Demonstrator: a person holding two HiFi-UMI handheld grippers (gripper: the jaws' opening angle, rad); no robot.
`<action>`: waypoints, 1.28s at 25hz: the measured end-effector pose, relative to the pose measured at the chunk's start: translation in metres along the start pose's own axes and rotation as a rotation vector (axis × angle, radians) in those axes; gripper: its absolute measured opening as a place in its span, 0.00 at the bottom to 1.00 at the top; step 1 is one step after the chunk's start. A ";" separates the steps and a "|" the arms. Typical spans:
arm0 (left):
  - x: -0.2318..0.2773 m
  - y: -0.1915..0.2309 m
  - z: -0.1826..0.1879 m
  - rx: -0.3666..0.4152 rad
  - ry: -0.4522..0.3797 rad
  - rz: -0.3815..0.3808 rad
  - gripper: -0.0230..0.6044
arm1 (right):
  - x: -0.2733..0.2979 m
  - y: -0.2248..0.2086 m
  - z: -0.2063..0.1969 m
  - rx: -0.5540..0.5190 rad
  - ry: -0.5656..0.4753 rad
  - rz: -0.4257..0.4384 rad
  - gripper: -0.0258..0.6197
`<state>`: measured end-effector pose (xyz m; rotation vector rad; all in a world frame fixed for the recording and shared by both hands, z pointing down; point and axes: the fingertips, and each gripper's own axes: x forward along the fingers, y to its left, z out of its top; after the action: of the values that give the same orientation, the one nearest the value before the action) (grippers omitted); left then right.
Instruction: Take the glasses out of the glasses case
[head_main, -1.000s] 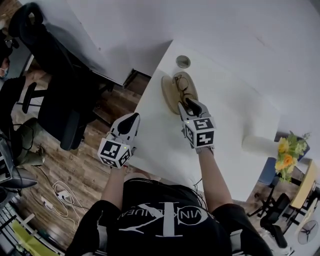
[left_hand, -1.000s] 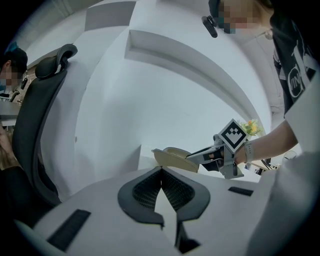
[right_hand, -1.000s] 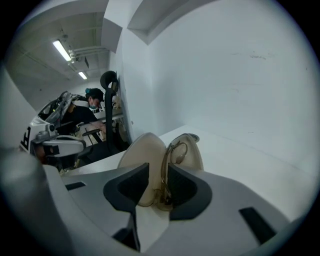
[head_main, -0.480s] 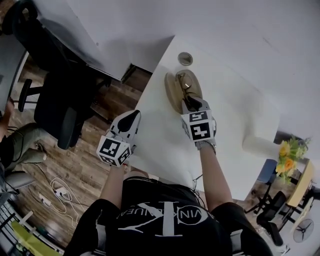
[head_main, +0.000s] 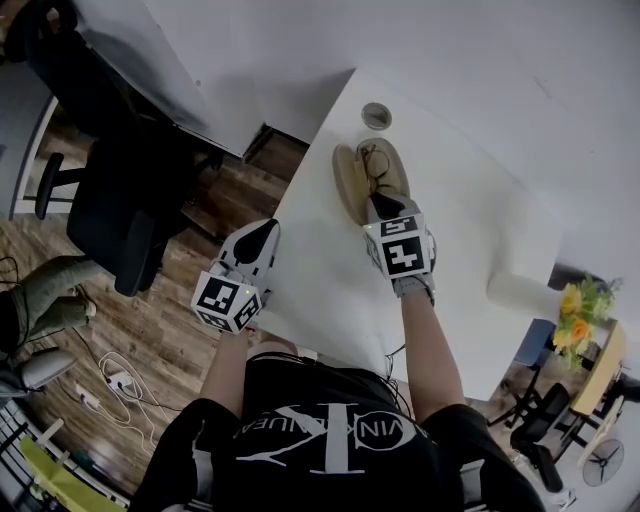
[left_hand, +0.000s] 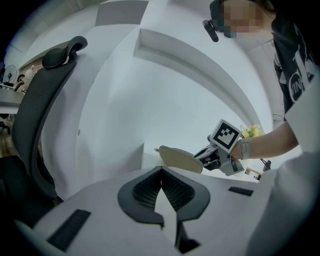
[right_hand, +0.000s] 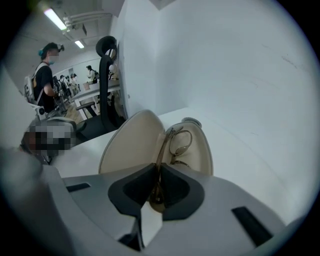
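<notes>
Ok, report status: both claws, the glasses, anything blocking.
Right claw just closed on the glasses, pinching the frame. Glasses not yet out of the open glasses case. Left claw shut, empty, held apart. Nothing blocking the lift.

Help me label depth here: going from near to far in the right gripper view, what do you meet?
The right claw, whose jaws have just been closing and now pinch the glasses → open glasses case → small round disc on the table → white wall.
</notes>
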<state>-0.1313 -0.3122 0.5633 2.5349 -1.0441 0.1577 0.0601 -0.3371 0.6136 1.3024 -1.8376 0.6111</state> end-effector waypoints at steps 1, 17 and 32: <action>-0.001 0.000 0.000 0.000 -0.001 0.000 0.06 | 0.000 -0.002 0.000 0.020 -0.009 0.004 0.11; -0.025 -0.007 0.013 0.024 -0.030 0.029 0.06 | -0.030 0.021 0.035 0.100 -0.218 0.121 0.11; -0.041 -0.031 0.024 0.048 -0.058 0.044 0.06 | -0.081 0.019 0.048 0.094 -0.373 0.132 0.11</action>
<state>-0.1395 -0.2751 0.5212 2.5742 -1.1320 0.1240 0.0406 -0.3211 0.5210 1.4390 -2.2350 0.5564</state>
